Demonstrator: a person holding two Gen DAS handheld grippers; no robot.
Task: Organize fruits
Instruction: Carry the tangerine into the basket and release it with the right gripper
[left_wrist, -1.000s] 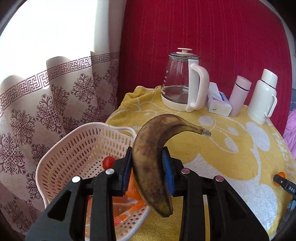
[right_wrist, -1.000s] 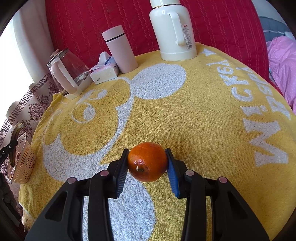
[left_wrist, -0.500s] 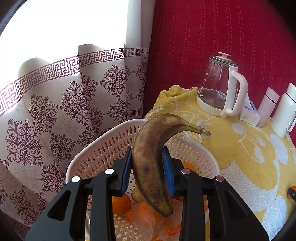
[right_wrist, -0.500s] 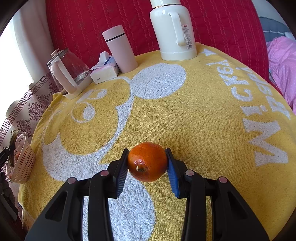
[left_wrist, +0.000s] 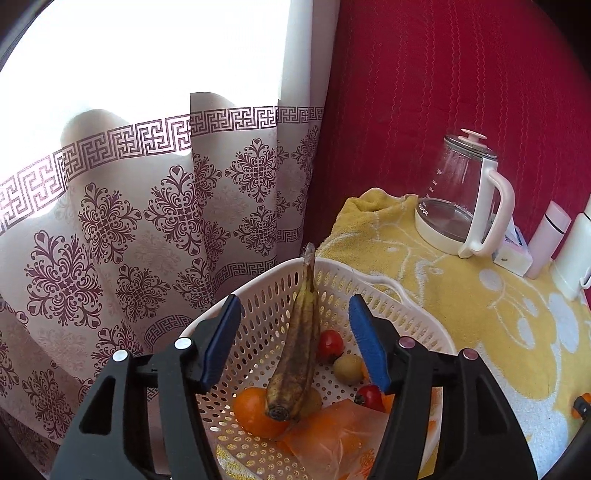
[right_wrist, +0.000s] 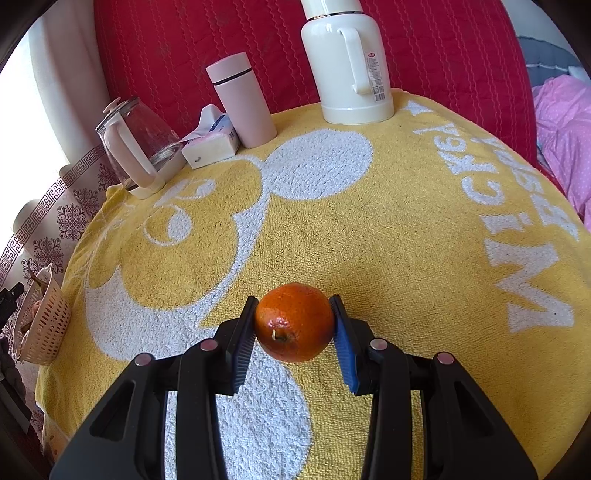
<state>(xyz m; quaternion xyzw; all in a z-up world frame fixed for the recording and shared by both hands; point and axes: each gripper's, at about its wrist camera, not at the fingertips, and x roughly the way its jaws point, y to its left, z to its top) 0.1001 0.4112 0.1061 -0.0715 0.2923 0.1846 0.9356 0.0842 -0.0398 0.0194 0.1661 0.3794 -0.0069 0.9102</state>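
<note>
Both jaws stand clear of the banana (left_wrist: 297, 354) between them.

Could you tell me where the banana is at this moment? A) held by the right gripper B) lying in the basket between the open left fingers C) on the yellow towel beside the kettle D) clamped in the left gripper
B: the banana rests in the basket on the other fruit, clear of both pads of the left gripper, whose jaws stand wide apart; the right gripper is shut on an orange.
</note>
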